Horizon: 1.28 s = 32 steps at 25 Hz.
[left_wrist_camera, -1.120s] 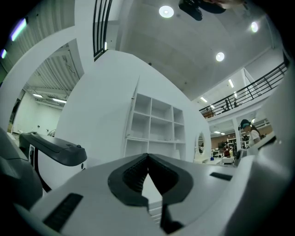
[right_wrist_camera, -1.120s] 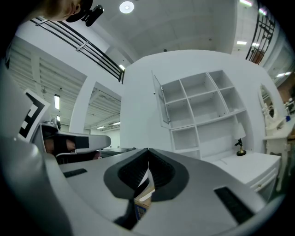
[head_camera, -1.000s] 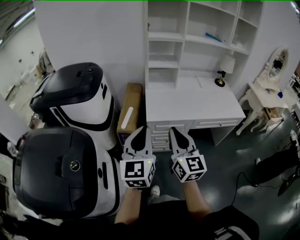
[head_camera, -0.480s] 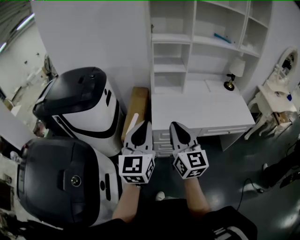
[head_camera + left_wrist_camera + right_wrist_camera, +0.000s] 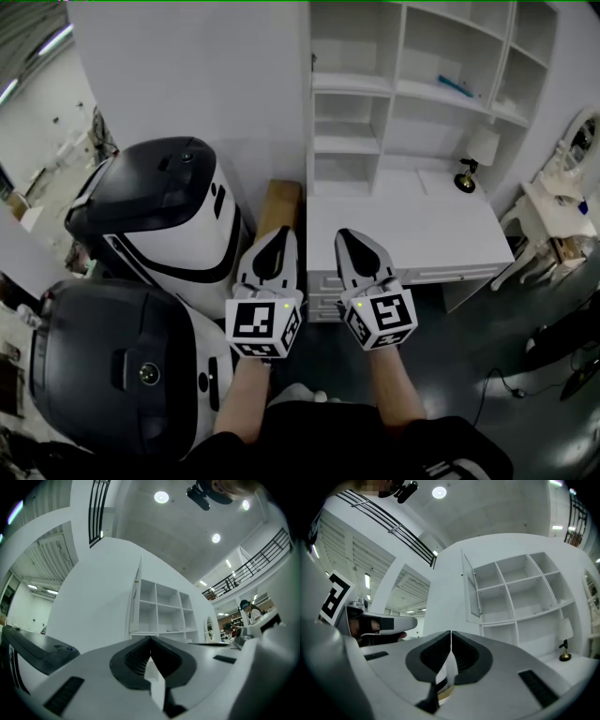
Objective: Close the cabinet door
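- White cabinet door stands ajar at the shelf unit's left edge; from the head view it is edge-on and hardly shows.
- Left gripper: jaws pressed together, empty, well apart from the door.
- Right gripper: likewise closed, holding nothing.

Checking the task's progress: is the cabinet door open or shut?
Open. In the right gripper view the door stands swung out from the shelves, leaving the compartments uncovered.
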Motion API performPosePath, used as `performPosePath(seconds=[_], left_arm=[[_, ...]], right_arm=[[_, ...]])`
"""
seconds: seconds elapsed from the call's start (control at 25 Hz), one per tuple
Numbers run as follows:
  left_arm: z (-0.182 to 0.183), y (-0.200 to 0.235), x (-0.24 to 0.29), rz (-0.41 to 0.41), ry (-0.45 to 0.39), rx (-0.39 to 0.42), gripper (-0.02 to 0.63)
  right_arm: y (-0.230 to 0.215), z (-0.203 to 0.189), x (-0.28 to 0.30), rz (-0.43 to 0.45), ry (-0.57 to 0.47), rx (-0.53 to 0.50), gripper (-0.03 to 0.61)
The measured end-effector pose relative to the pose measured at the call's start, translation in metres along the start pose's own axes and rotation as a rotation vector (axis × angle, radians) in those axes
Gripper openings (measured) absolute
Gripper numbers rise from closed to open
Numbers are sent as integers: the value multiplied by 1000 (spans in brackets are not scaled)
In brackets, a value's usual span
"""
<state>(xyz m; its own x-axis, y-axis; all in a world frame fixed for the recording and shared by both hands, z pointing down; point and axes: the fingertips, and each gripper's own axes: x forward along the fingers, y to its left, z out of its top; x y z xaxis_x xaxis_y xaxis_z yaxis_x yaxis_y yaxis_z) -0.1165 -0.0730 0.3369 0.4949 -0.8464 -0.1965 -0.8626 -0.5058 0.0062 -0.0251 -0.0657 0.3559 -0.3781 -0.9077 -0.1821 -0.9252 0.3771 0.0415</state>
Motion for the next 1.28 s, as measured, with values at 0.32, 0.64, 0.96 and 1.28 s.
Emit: performPosePath(seconds=[0.32, 0.64, 0.96, 1.28], left_arm=[[29, 18, 31, -11, -50, 84, 12], [70, 30, 78, -64, -149, 108, 12], [111, 48, 125, -73, -220, 190, 12], [149, 49, 160, -119, -281, 230, 12]], right_arm=[[-4, 26, 33, 29, -57, -73, 20], [-26, 47, 70, 1, -82, -144, 20], [-41, 77, 115, 27, -150, -206, 20], [-57, 109, 155, 10, -229, -260, 20]])
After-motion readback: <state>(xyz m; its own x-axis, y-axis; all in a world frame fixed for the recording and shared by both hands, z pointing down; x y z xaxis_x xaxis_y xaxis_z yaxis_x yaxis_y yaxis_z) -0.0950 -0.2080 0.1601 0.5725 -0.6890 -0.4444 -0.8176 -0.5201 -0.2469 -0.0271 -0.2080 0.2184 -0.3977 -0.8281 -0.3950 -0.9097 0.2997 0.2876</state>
